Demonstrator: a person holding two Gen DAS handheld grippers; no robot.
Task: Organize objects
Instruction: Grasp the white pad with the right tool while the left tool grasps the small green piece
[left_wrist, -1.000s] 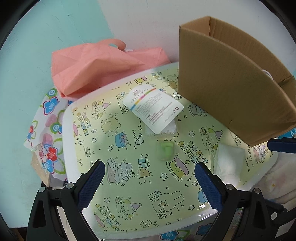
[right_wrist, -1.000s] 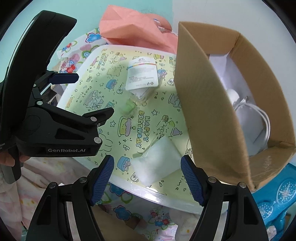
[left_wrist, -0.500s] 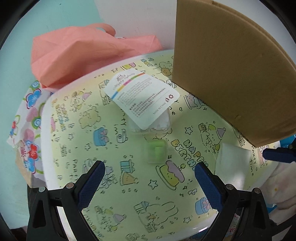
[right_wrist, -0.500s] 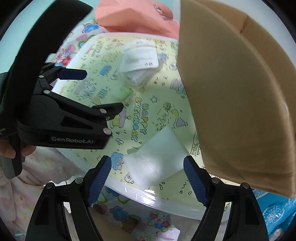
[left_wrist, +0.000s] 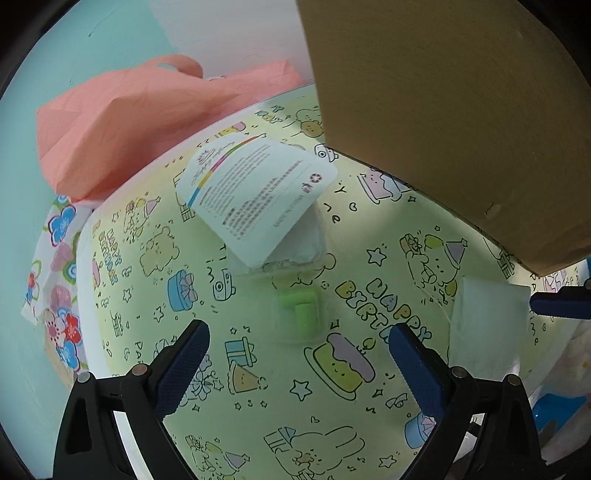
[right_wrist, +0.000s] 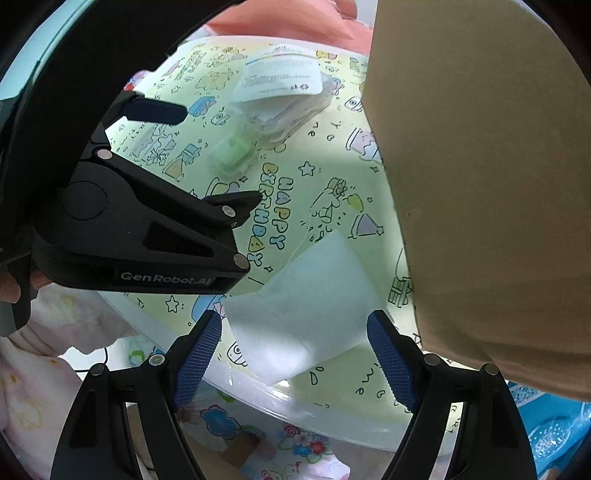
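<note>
A small clear case with green pieces (left_wrist: 300, 309) lies on the yellow birthday-print tray (left_wrist: 236, 373). My left gripper (left_wrist: 297, 354) is open and empty, just short of the case. A clear packet with a white label card (left_wrist: 255, 195) lies beyond it. A white translucent packet (right_wrist: 299, 321) lies at the tray's near edge; my right gripper (right_wrist: 293, 356) is open, its fingers on either side of the packet's near end. The packet also shows in the left wrist view (left_wrist: 484, 328). The left gripper shows in the right wrist view (right_wrist: 207, 147).
A brown cardboard box (left_wrist: 461, 122) stands on the tray's right side, close to both grippers (right_wrist: 487, 177). A pink bag (left_wrist: 129, 122) lies at the tray's far left. Floral cloth (left_wrist: 55, 258) lies under the tray. A blue item (right_wrist: 546, 435) sits low right.
Both grippers have moved forward and down. The green case and the white packet now sit closer, between or near the fingers. Both stay open.
</note>
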